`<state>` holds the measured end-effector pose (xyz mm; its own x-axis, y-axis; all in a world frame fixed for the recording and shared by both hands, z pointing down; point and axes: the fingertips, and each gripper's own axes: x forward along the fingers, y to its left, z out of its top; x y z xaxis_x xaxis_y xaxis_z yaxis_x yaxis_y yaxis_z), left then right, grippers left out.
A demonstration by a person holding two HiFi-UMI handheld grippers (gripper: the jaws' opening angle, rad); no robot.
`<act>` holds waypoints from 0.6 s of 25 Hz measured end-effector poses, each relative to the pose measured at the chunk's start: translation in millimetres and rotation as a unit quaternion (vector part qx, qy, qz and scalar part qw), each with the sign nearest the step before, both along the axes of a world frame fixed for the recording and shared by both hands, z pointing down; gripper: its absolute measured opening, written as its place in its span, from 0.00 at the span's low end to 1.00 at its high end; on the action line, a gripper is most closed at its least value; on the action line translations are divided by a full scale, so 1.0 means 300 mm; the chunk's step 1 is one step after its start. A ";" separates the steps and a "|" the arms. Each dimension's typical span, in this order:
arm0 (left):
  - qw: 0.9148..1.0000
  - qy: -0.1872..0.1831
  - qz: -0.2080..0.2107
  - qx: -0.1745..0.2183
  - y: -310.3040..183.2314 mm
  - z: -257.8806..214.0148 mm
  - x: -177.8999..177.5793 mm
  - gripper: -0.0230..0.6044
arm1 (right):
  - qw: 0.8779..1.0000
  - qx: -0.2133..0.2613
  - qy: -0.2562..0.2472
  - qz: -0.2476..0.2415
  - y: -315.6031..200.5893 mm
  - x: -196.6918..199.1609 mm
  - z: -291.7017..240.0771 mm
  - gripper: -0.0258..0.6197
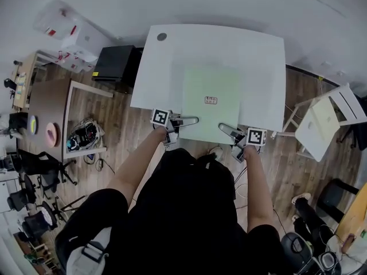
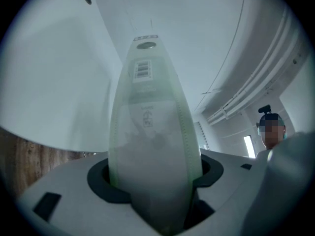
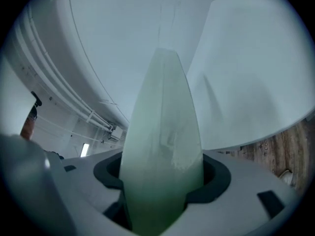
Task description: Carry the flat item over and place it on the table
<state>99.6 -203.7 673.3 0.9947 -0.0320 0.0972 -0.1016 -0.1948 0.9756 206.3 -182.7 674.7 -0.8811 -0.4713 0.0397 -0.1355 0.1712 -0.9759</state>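
A pale green flat item [image 1: 209, 96] with a small label lies level over the white table [image 1: 241, 50], its near edge hanging past the table's front edge. My left gripper [image 1: 192, 120] grips that near edge at the left and my right gripper [image 1: 225, 128] grips it at the right. In the left gripper view the flat item [image 2: 147, 132] runs edge-on out of the left gripper [image 2: 155, 181], wedged between both jaws, with a barcode sticker near its far end. The right gripper view shows the same flat item [image 3: 162, 132] pinched in the right gripper [image 3: 162, 181].
A black box [image 1: 114, 62] stands at the table's left. Further left are a brown desk [image 1: 49, 102] and a crate of cables [image 1: 86, 135]. A white folding chair [image 1: 327, 119] is on the right. A person [image 2: 270, 129] stands far off. The floor is wood.
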 end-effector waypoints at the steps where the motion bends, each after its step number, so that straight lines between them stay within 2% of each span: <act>1: 1.000 -0.002 -0.005 -0.006 -0.022 0.009 -0.006 0.54 | 1.000 -0.012 -0.002 0.005 -0.017 -0.006 0.016 0.53; 5: 1.000 0.004 -0.010 -0.028 -0.087 0.042 -0.025 0.54 | 0.999 -0.034 -0.008 0.010 -0.085 -0.043 0.070 0.53; 12: 0.998 -0.036 0.008 -0.052 -0.192 0.197 0.000 0.56 | 0.996 -0.080 -0.014 0.027 -0.167 -0.007 0.206 0.53; 15: 0.998 -0.056 0.023 -0.034 -0.230 0.244 0.008 0.58 | 0.994 -0.105 -0.008 0.026 -0.190 0.000 0.249 0.53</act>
